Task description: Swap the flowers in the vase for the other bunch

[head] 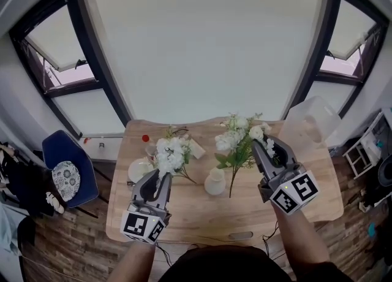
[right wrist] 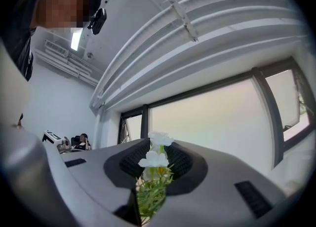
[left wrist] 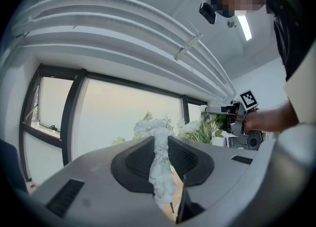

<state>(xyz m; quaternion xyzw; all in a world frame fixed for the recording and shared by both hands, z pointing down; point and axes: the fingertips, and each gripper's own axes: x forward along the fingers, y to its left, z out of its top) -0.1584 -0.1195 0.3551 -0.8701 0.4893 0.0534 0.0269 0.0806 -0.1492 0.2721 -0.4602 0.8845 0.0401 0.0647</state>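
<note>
- Your left tool point(head: 158, 181) is clamped on the stems of an all-white bunch of flowers point(head: 170, 153), held above the left half of the light wooden table point(head: 312, 198).
- Your right tool point(head: 262, 147) grips a bunch of white flowers with green leaves point(head: 236, 143) nearer the far edge.
- The small white ceramic vase point(head: 215, 182) stands near the table's middle, between the two bunches.
- One long stem hangs just right of the vase.

Wooden table point(head: 202, 213): white vase point(head: 215, 182) centre, pale dish point(head: 139, 169) left, clear container point(head: 309, 124) far right corner.
</note>
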